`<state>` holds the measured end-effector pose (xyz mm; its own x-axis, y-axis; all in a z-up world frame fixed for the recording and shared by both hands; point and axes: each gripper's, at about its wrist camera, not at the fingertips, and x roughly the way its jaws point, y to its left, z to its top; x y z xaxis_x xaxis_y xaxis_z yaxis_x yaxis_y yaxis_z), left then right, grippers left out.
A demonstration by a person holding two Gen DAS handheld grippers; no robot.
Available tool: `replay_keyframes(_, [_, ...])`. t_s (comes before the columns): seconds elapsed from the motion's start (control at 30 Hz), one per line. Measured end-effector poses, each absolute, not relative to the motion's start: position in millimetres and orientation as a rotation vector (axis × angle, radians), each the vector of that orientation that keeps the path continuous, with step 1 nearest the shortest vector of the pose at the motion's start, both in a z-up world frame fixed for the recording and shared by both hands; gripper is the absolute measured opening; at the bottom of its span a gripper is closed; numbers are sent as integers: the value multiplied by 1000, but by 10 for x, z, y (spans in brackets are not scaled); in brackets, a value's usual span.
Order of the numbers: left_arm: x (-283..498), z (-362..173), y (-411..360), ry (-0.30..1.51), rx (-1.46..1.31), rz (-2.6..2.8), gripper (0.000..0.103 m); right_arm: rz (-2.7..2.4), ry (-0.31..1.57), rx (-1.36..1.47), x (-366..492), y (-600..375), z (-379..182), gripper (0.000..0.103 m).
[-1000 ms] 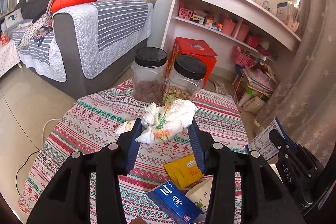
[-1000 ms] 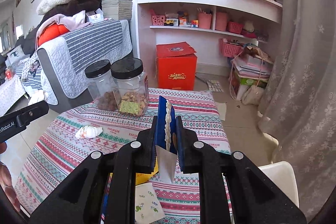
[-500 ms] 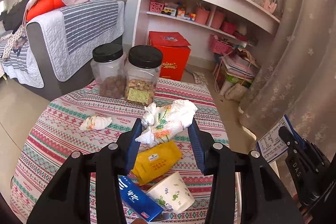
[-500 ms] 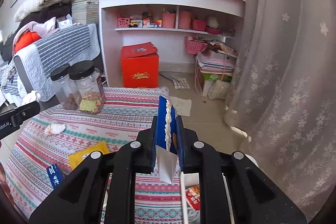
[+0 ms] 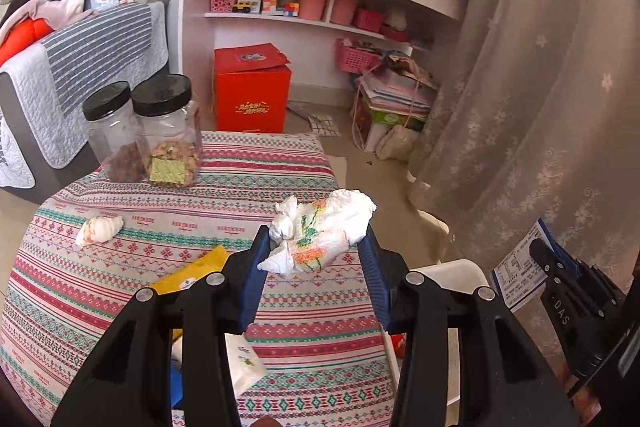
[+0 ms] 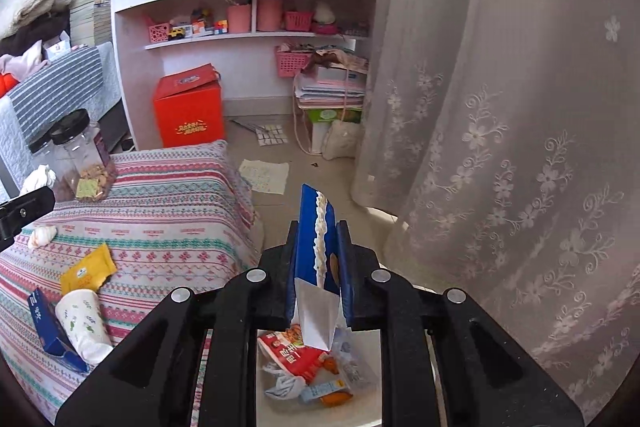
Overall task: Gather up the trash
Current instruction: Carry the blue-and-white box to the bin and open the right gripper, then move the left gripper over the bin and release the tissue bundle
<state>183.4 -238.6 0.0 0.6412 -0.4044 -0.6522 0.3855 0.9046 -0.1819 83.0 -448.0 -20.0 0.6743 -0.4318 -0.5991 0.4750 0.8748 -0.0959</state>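
Hovering above the white bin (image 6: 360,403), the right gripper (image 6: 318,263) pinches a blue wrapper (image 6: 314,227); the left gripper (image 5: 316,267) clamps a crumpled tissue (image 5: 324,231), bin rim (image 5: 452,271) at four o'clock. Released now, the tissue would likely miss.

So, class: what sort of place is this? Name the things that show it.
Probably a lived-in room at home: a sofa draped with a quilt, shelves of toys and pink baskets, and a lace curtain.

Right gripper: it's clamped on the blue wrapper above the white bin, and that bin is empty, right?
Not empty. The right wrist view shows the right gripper shut on the blue wrapper above the white bin, which already holds trash, including a red snack packet.
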Motion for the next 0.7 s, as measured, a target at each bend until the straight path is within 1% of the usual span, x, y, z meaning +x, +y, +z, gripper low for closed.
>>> replay_keyframes(0.13, [1720, -54, -2707, 759, 10, -498, 44, -540, 665, 78, 693, -4676, -234, 20])
replay_keyframes(0.17, [1693, -64, -2783, 760, 22, -510, 44, -548, 664, 80, 662, -4715, -235, 26])
replay_keyframes(0.2, [1665, -79, -2853, 762, 32, -521, 44, -559, 663, 84, 635, -4749, -232, 37])
replay_keyframes(0.27, [1617, -113, -2988, 769, 47, -542, 44, -589, 658, 94, 569, -4836, -233, 50])
replay_keyframes(0.33, [1584, -147, -3100, 782, 54, -561, 44, -618, 660, 104, 520, -4928, -242, 59])
replay_keyframes(0.4, [1558, -178, -3204, 797, 57, -582, 44, -651, 652, 115, 438, -5002, -247, 74])
replay_keyframes(0.47, [1528, -207, -3294, 810, 57, -602, 44, -673, 646, 126, 355, -5068, -243, 79])
replay_keyframes(0.57, [1477, -245, -3437, 827, 59, -636, 45, -714, 642, 146, 233, -5163, -244, 90])
replay_keyframes(0.67, [1433, -292, -3578, 837, 73, -675, 46, -746, 649, 170, 128, -5231, -252, 92])
replay_keyframes(0.7, [1415, -308, -3621, 840, 79, -688, 46, -759, 655, 178, 95, -5251, -256, 94])
